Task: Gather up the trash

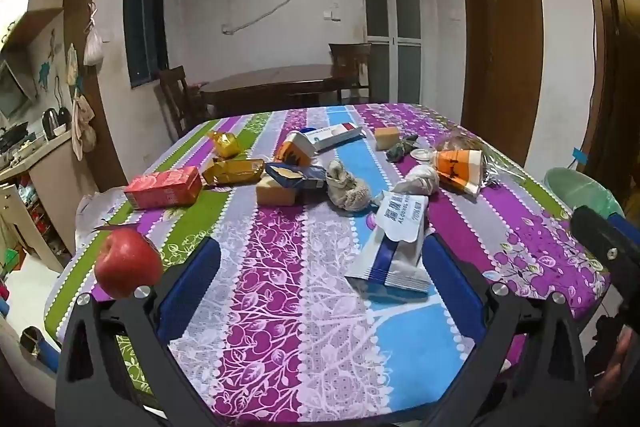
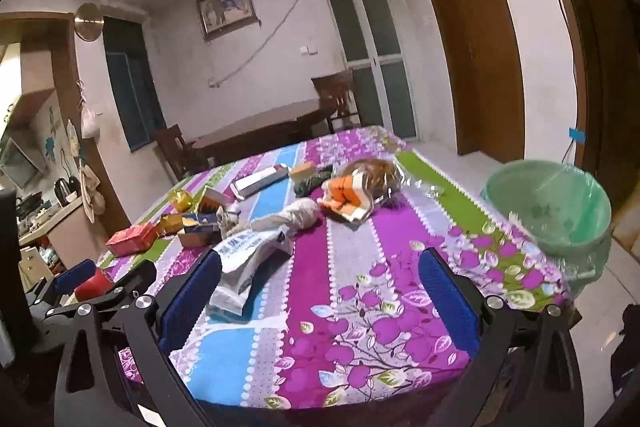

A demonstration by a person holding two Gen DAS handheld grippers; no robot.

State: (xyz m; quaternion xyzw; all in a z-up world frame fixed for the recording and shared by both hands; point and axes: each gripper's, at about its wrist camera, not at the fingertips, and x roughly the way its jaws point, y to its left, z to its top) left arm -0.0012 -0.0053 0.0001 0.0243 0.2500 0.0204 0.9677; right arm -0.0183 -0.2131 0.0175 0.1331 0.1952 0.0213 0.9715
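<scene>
A: Grippers?
B: Left gripper (image 1: 320, 281) jaws spread wide, nothing between them, over the near edge of the table (image 1: 280, 307). Right gripper (image 2: 320, 291) also wide, nothing held, over the near right part of the cloth.
A: Trash?
B: Scattered mid-table. White wipes pack (image 1: 394, 247) nearest, just ahead of the left gripper's right finger (image 1: 452, 291); in the right view it sits beside the left finger (image 2: 192, 291). Behind it: crumpled grey wad (image 1: 348, 187), white wad (image 1: 420, 179), orange paper cup (image 1: 460, 167), red box (image 1: 164, 187), gold wrappers (image 1: 232, 169), tan blocks (image 1: 276, 191), long white box (image 1: 336, 135).
A: Bin?
B: Green-lined bin (image 2: 552, 211) off the table's right edge, near the right gripper.
A: Anything else?
B: Red apple (image 1: 128, 263) at the near left edge, beside the left gripper's left finger. Clutter is packed close, pieces touching.
</scene>
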